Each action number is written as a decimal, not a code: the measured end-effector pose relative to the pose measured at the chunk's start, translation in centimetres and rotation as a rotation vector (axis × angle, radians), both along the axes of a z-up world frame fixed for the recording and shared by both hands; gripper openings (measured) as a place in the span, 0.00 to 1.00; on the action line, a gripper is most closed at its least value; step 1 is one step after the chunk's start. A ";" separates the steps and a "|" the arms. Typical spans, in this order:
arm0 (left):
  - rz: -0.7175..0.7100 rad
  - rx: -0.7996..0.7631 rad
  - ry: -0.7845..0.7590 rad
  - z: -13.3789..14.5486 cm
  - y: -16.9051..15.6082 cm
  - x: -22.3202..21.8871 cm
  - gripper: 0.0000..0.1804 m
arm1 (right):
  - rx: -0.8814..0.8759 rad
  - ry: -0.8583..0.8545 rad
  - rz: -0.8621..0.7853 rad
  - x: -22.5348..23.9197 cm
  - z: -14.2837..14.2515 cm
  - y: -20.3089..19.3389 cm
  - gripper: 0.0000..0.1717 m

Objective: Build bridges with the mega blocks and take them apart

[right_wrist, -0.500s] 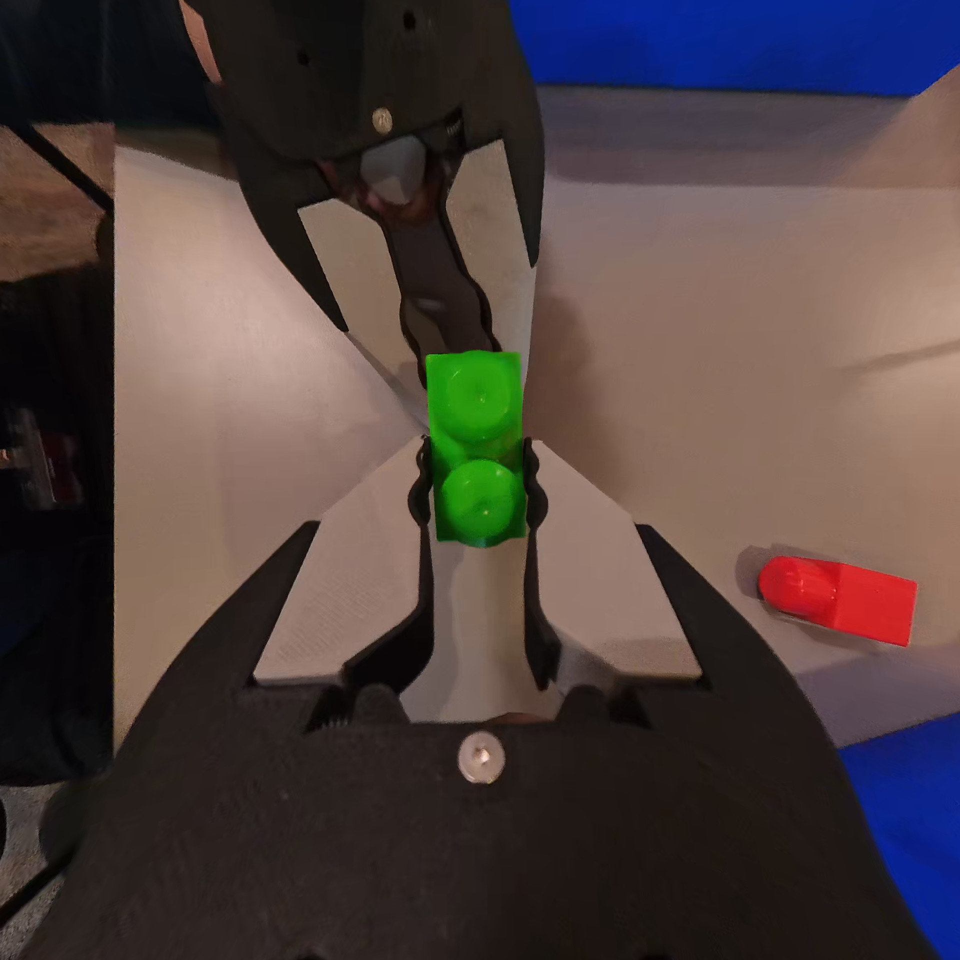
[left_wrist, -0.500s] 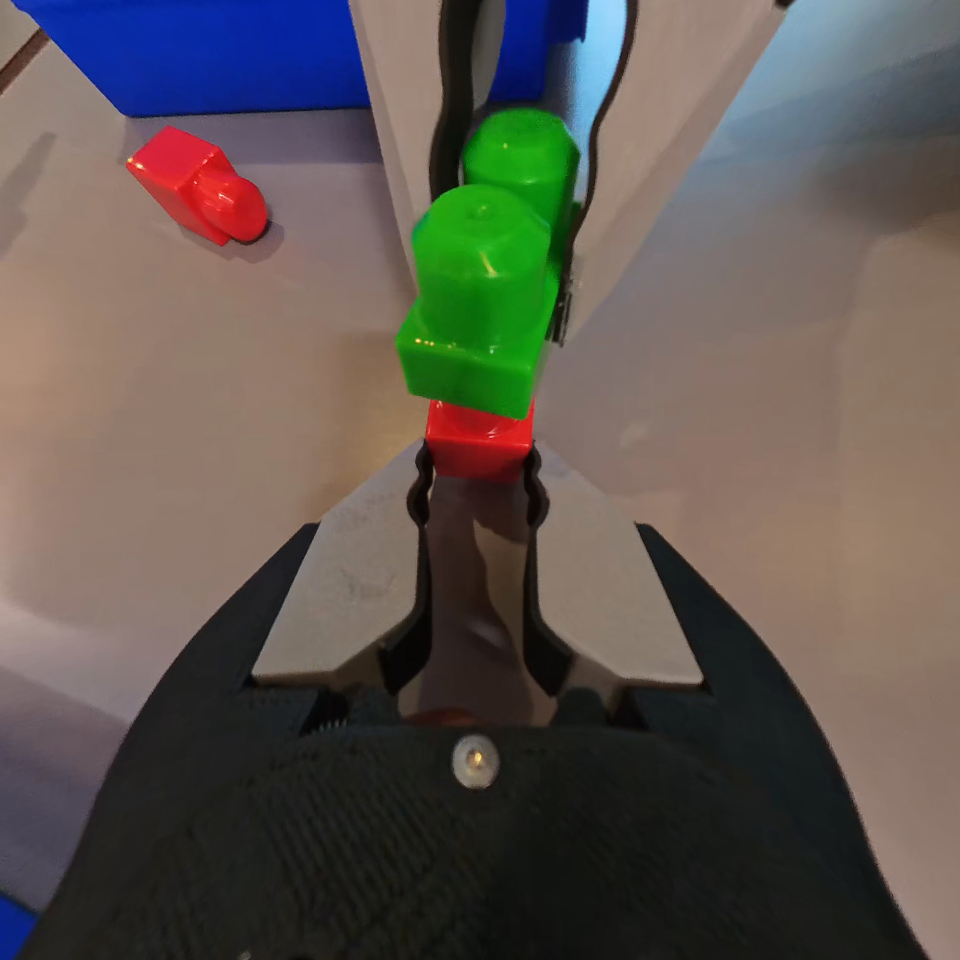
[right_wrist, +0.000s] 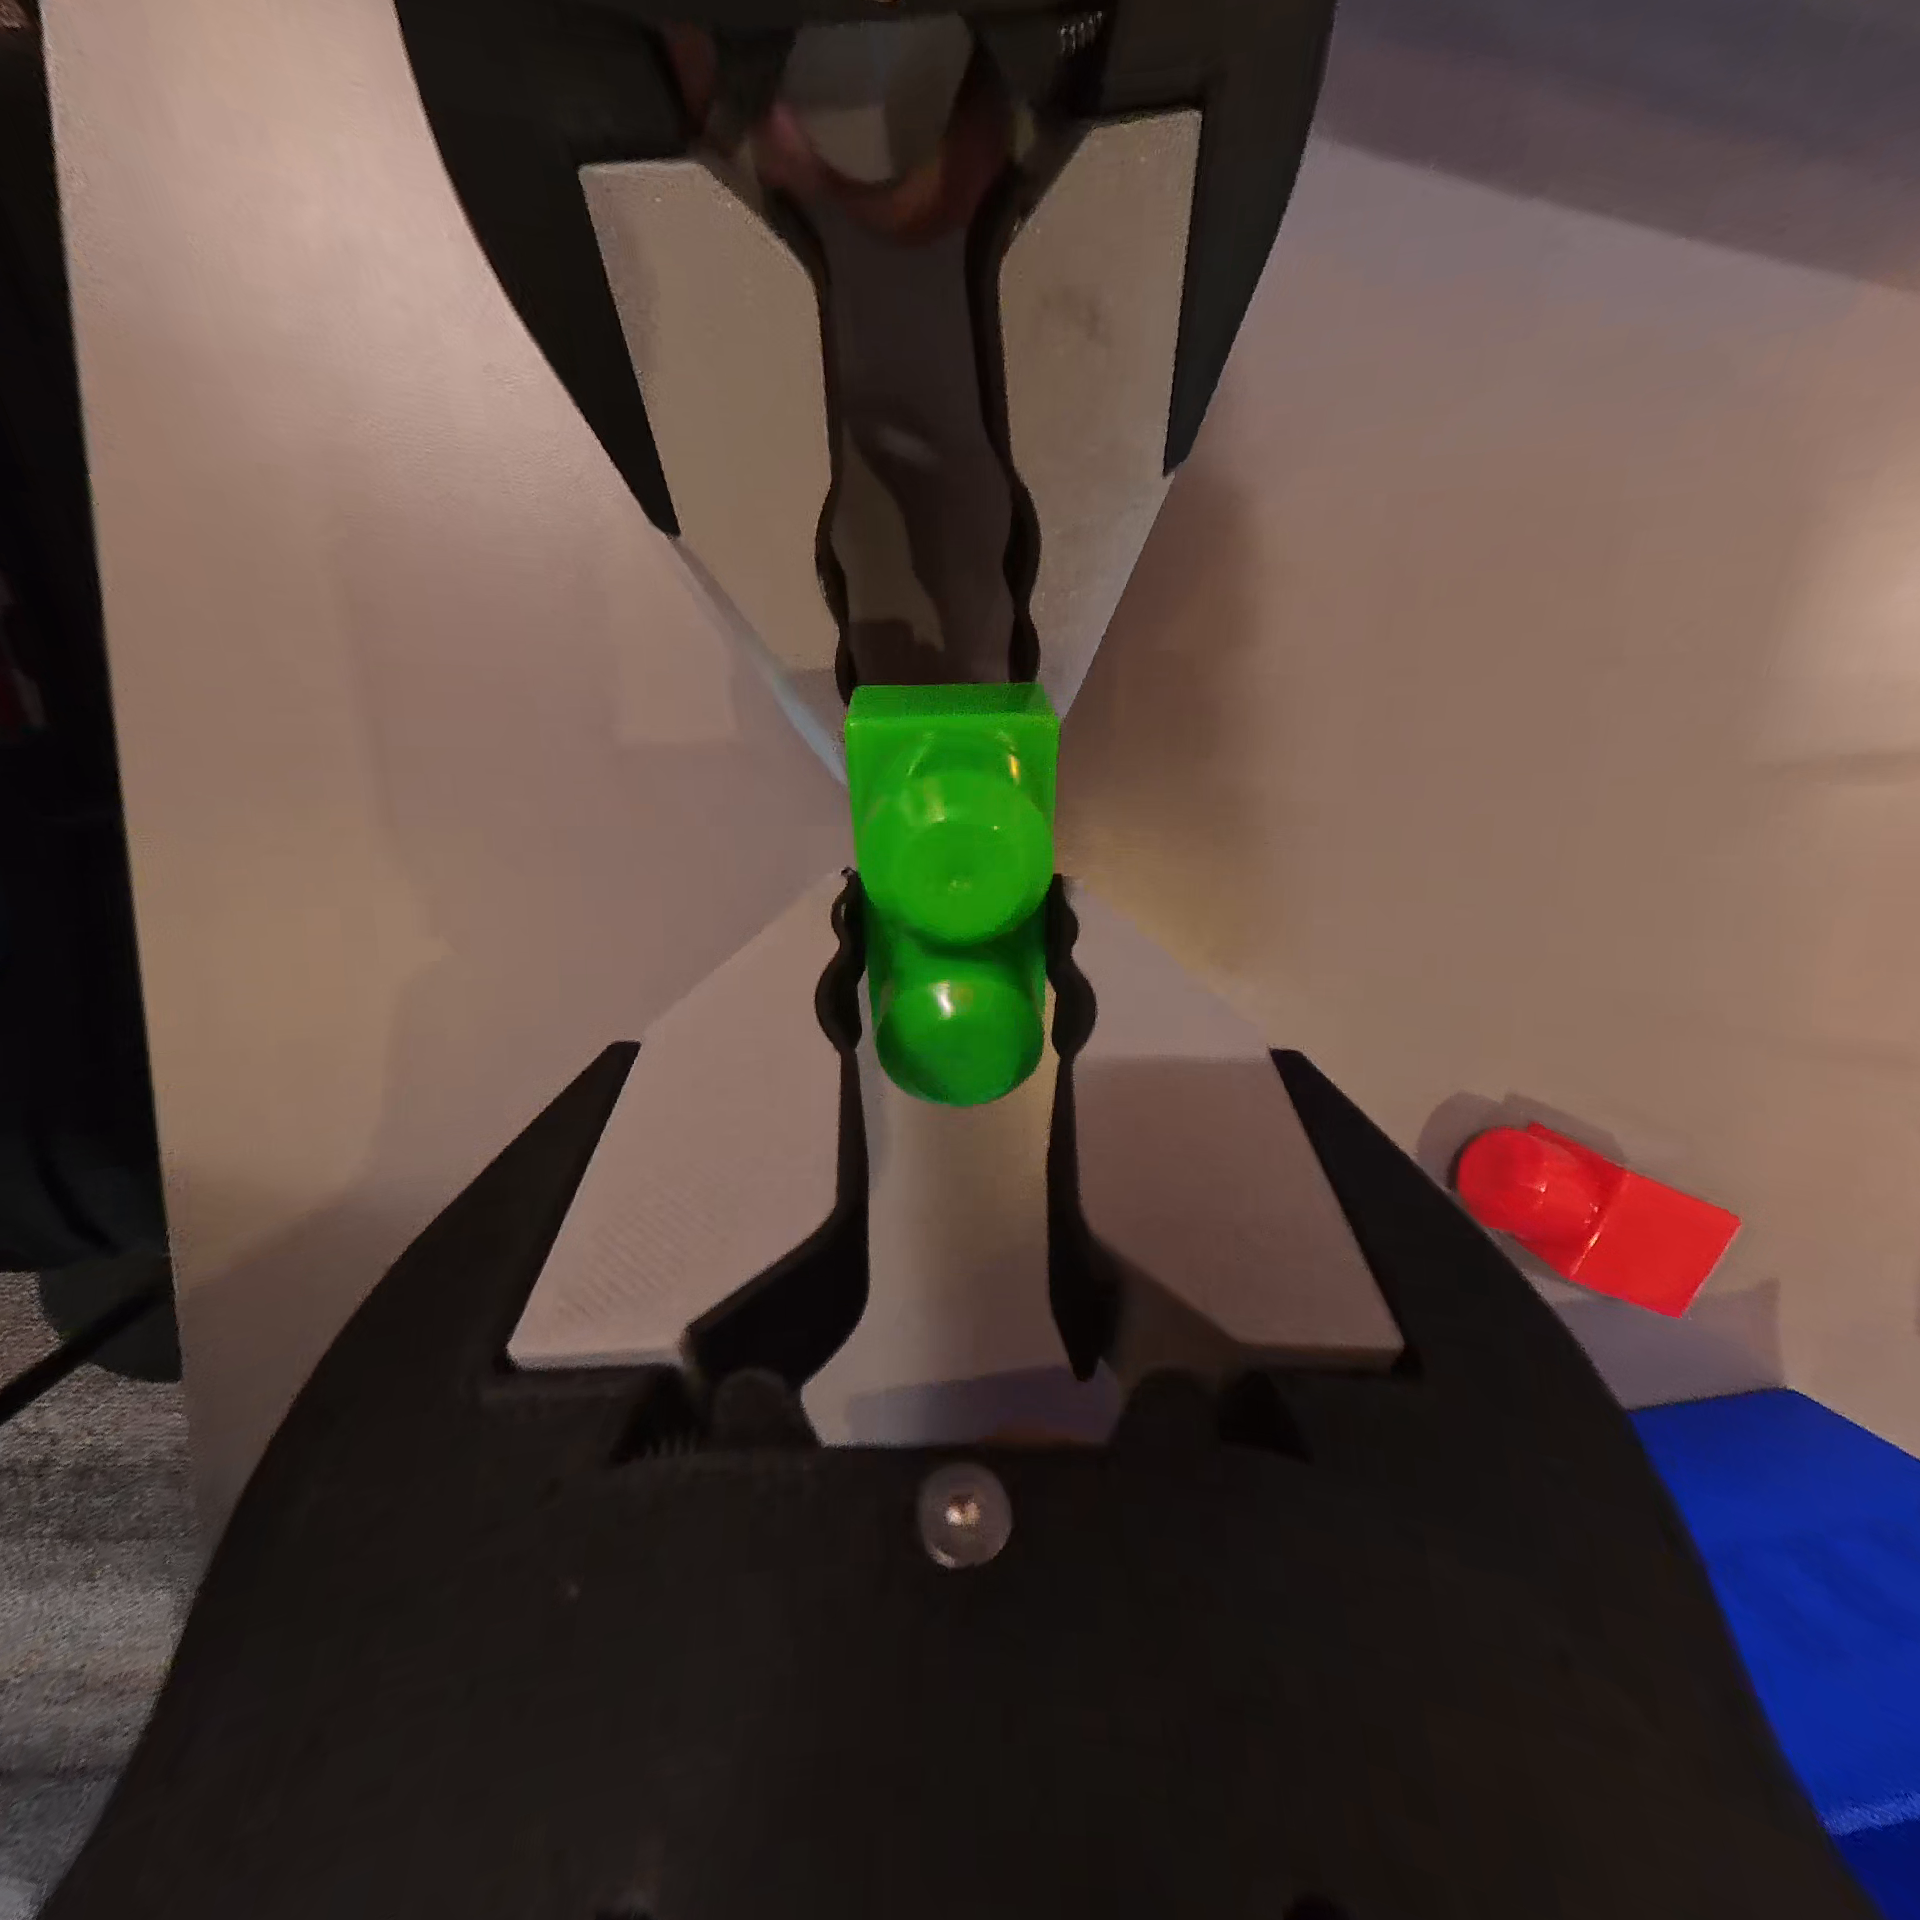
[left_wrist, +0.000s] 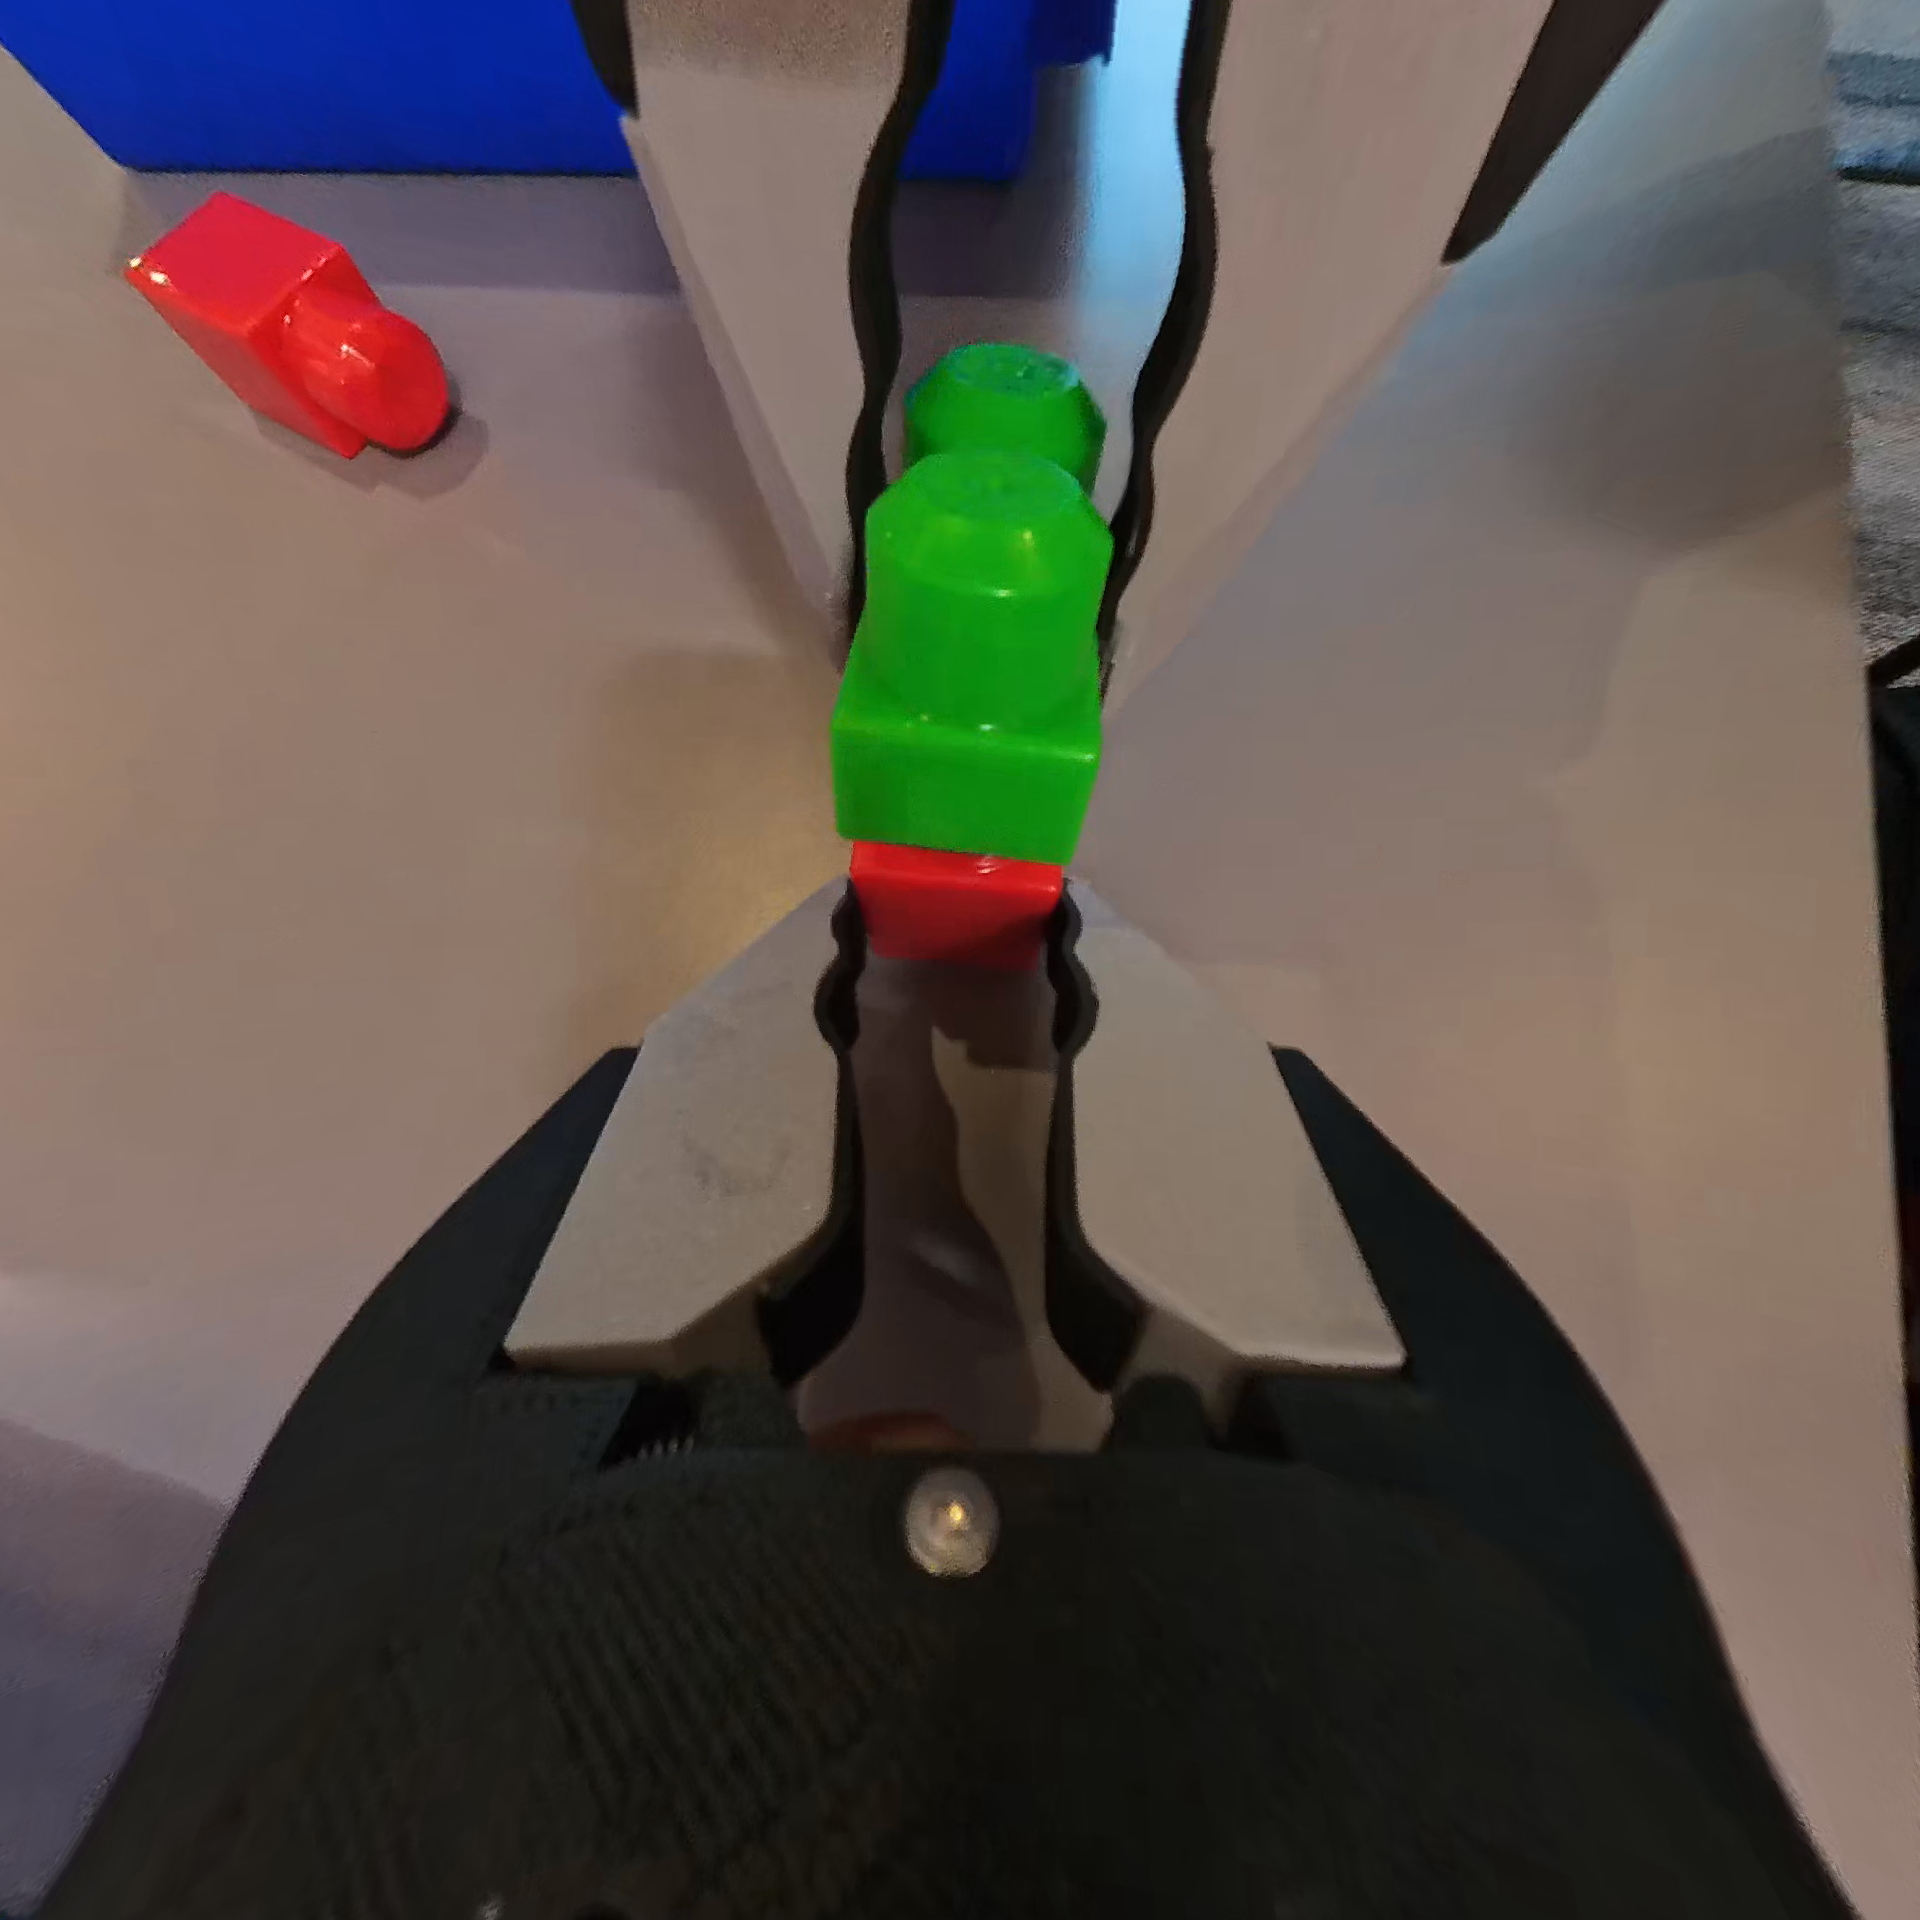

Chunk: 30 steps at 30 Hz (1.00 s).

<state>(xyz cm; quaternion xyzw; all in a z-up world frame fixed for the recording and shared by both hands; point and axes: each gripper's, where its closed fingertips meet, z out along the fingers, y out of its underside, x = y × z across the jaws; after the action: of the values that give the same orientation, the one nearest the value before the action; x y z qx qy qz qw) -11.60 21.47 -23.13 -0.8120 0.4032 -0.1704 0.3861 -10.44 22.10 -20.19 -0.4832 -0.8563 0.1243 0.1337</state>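
Observation:
My left gripper [left_wrist: 956, 920] is shut on a small red block [left_wrist: 956, 899]; both pads press its sides. A green two-stud block [left_wrist: 966, 758] sits on top of the red block. My right gripper [right_wrist: 956, 966] is shut on that green block [right_wrist: 951, 862], its pads on the long sides at the near stud. The two grippers face each other over the grey table [right_wrist: 1455, 727]. The right gripper's fingers [left_wrist: 758, 416] reach in from the top of the left wrist view. The left gripper [right_wrist: 935, 665] reaches in from the top of the right wrist view. The red block is hidden under the green one there.
A loose red one-stud block [left_wrist: 281, 322] lies on its side on the table, at the lower right in the right wrist view [right_wrist: 1590, 1216]. A blue bin [left_wrist: 416, 83] stands at the table's edge, also seen in the right wrist view [right_wrist: 1818, 1558]. Less than 4 cm separates the two grippers' tips.
Both grasps stay the same. The green block sat askew over the red one and now sits squarer on it. The two grippers look closer to each other.

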 end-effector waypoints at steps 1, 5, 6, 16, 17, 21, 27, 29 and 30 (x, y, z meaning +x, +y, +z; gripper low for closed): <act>0.006 0.006 0.011 -0.1 0.1 -0.1 0.18 | -0.018 0.005 -0.014 -0.2 0.0 0.0 0.18; 0.025 0.016 -0.012 0.3 0.3 -0.3 0.18 | -0.106 0.076 -0.065 -0.6 0.9 0.0 0.18; 0.029 0.012 -0.028 0.5 0.3 -0.3 0.18 | -0.117 0.107 -0.072 -0.8 1.2 0.1 0.18; 0.008 0.004 -0.010 0.2 -0.1 0.0 0.18 | -0.128 0.119 -0.033 -0.7 0.5 -0.4 0.18; 0.010 0.003 -0.017 0.2 -0.1 0.0 0.18 | -0.121 0.113 -0.028 -0.8 0.7 -0.4 0.18; 0.009 -0.008 -0.041 0.4 -0.2 0.0 0.18 | -0.154 0.126 -0.026 -1.1 1.4 -0.8 0.18; 0.009 -0.011 -0.036 0.3 -0.2 0.0 0.18 | -0.220 0.174 -0.052 -1.2 1.4 -1.0 0.19; 0.007 -0.010 -0.034 0.3 -0.2 0.1 0.18 | -0.244 0.198 -0.064 -1.4 1.6 -1.2 0.19; 0.008 -0.010 -0.031 0.3 -0.2 0.0 0.18 | -0.255 0.213 -0.068 -1.5 1.8 -1.2 0.19</act>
<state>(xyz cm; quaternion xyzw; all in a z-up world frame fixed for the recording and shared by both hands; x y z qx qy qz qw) -11.56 21.27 -22.83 -0.8129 0.3930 -0.1833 0.3888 -11.90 20.86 -18.44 -0.5089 -0.7978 0.2780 0.1652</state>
